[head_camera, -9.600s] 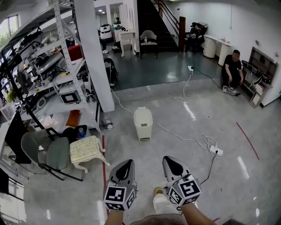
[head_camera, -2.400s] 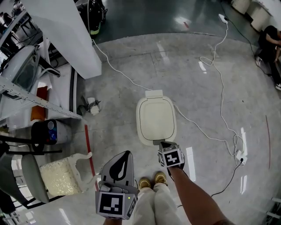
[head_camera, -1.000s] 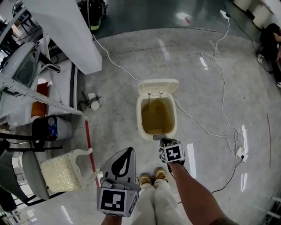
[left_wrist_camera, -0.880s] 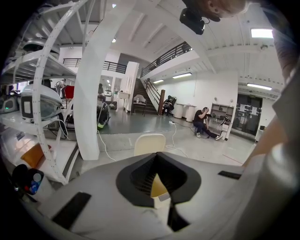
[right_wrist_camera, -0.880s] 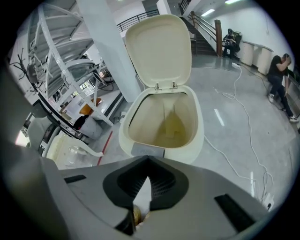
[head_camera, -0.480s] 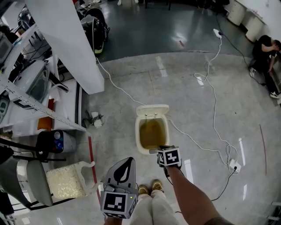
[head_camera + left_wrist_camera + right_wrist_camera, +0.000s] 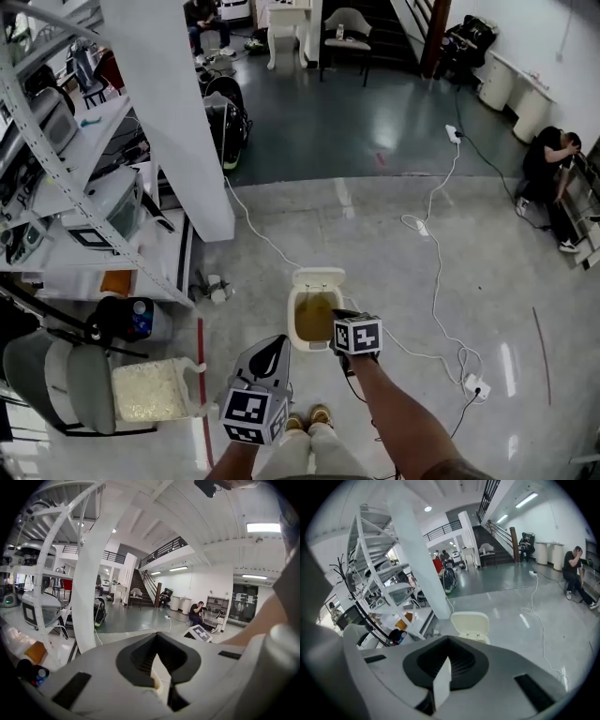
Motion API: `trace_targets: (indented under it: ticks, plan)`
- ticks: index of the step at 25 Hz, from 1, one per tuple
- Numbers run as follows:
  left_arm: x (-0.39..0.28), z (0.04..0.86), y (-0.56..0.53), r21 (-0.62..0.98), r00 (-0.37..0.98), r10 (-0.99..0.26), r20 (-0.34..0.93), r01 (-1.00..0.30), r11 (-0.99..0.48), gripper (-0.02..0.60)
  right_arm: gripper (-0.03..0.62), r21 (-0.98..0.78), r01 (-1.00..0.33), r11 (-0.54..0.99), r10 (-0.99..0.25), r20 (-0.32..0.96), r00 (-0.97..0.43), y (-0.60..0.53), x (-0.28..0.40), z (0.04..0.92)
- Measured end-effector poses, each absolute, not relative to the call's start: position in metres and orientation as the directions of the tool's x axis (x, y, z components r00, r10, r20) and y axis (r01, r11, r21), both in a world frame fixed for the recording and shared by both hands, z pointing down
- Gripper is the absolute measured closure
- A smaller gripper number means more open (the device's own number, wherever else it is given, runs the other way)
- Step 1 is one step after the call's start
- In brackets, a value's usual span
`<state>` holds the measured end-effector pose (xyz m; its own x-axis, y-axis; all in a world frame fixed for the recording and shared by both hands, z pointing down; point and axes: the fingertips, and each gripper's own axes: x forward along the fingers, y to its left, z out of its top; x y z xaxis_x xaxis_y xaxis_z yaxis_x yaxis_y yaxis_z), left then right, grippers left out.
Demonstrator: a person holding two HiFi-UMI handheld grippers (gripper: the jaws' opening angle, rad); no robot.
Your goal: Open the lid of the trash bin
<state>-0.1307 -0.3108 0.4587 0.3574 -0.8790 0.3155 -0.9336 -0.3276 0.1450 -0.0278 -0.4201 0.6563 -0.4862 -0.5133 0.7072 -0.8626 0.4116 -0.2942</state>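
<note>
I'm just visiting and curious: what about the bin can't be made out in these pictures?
- Head view: the right gripper covers the near rim of the trash bin, hiding any pedal or latch.
- Head view: the bin's contents are too small to tell.
- Right gripper view: only the lid shows; the gripper's own body hides the bin below.

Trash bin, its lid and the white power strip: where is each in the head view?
Trash bin [image 7: 291, 324]: head view, left rim.
Lid [image 7: 317, 279]: head view, middle of raised lid.
Power strip [image 7: 472, 384]: head view, its middle.

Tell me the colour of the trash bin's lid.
Cream; the raised lid shows best in the right gripper view.
</note>
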Motion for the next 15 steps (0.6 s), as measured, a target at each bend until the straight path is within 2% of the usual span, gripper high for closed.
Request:
trace_targets:
  ticks: [6,15]
  plan:
    - [-0.125,0.426,-0.287,0.169,0.388,-0.872,0.298,-0.921,-0.352,0.588,0.56,-0.26,-0.822,0.507,-0.639,0.526,-0.561,-0.408,-0.036,0.535]
    - [-0.115,0.385,-0.264,0.176,0.429,-0.872,0.236,-0.901,-0.396,0.588,0.56,-0.148,-0.787,0.599,-0.738,0.279,-0.614,-0.352,-0.018,0.395]
